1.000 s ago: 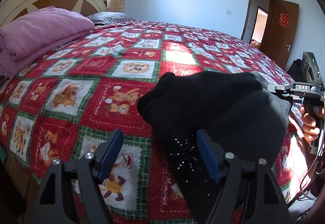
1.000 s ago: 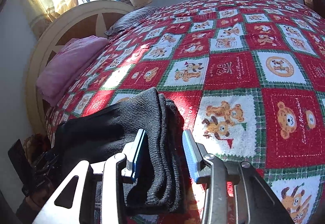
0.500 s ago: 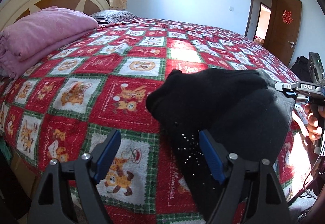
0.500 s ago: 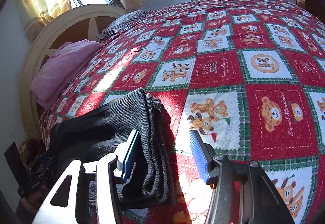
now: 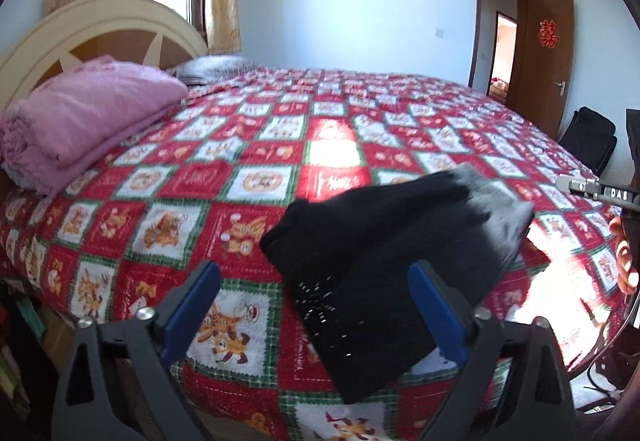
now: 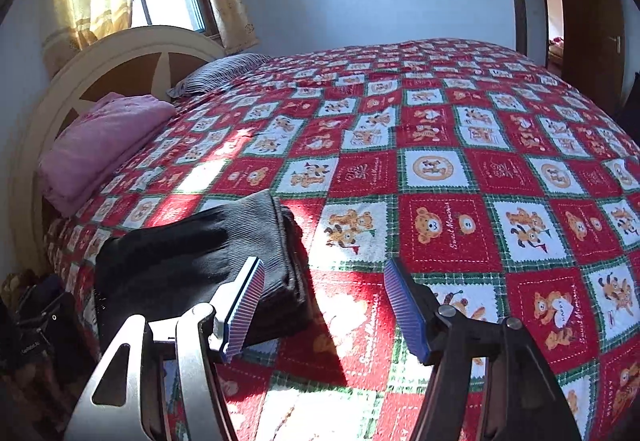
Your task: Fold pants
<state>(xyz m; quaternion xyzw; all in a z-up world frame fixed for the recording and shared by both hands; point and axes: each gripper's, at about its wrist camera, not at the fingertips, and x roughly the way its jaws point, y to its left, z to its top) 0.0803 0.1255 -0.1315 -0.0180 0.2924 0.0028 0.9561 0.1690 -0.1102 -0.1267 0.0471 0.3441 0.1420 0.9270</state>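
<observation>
Folded dark pants (image 5: 384, 265) lie in a compact bundle near the bed's front edge, grey ribbed waistband at the right end. In the right wrist view the same pants (image 6: 192, 249) sit at lower left. My left gripper (image 5: 314, 307) hovers above and in front of the bundle, its jaws opening wide, blue pads clear of the cloth. My right gripper (image 6: 324, 307) has its jaws opening too, with only bedspread between them; the pants lie just left of its left pad. In the left wrist view the right gripper's tip shows at the far right edge with a hand (image 5: 626, 261) holding it.
A red, white and green bear-print bedspread (image 6: 448, 229) covers the bed. A folded pink blanket (image 5: 84, 121) and a grey pillow (image 5: 212, 67) lie by the cream headboard. A dark bag (image 5: 592, 137) stands beside an open brown door. Bags sit on the floor (image 6: 36, 333).
Both grippers have opened wider and drawn back and up from the pants. The right gripper, which straddled the waistband fold, has shifted right and no longer has cloth between its pads.
</observation>
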